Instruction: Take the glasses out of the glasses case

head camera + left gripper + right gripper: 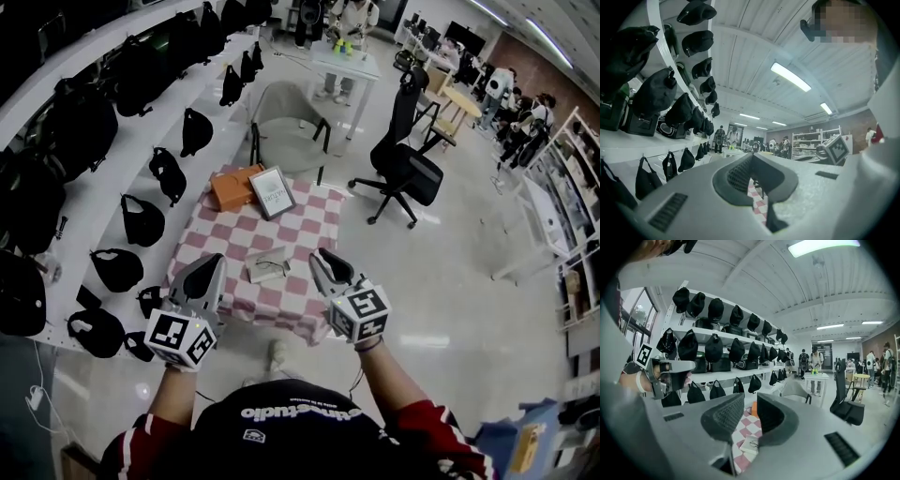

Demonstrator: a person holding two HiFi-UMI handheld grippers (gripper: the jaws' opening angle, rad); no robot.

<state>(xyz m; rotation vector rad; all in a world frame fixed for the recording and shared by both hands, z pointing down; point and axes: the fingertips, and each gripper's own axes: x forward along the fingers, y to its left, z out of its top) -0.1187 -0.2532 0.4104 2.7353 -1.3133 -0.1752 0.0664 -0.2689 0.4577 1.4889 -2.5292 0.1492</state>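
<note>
In the head view, a small table point(309, 319) covered with a pink and white checked cloth point(225, 234) stands just ahead of the person. The glasses case point(266, 266), pale and flat, lies near the table's near edge, about at its middle, and the glasses point(272, 267) seem to rest on top of it. At the far left corner sit an orange box point(234, 186) and, touching its right side, a framed card point(271, 192). The left gripper point(208, 272) is held above the near left corner and the right gripper point(330, 267) above the near right part, with the case between them and touched by neither. A grey chair point(286, 117) stands past the table's far side and a black office chair point(405, 159) off to the far right. Shelves point(103, 202) of black bags point(142, 220) run along the left.

In the left gripper view, the jaws are released with a narrow gap between them. Only a strip of checked cloth shows through it, and nothing is gripped. The right gripper's marker cube shows at the right.

In the right gripper view, the jaws are also released and empty. The cloth and the orange box show in the gap. The glasses case lies low on the cloth just below the right jaw, with the glasses on it. The left gripper appears at the far left.
</note>
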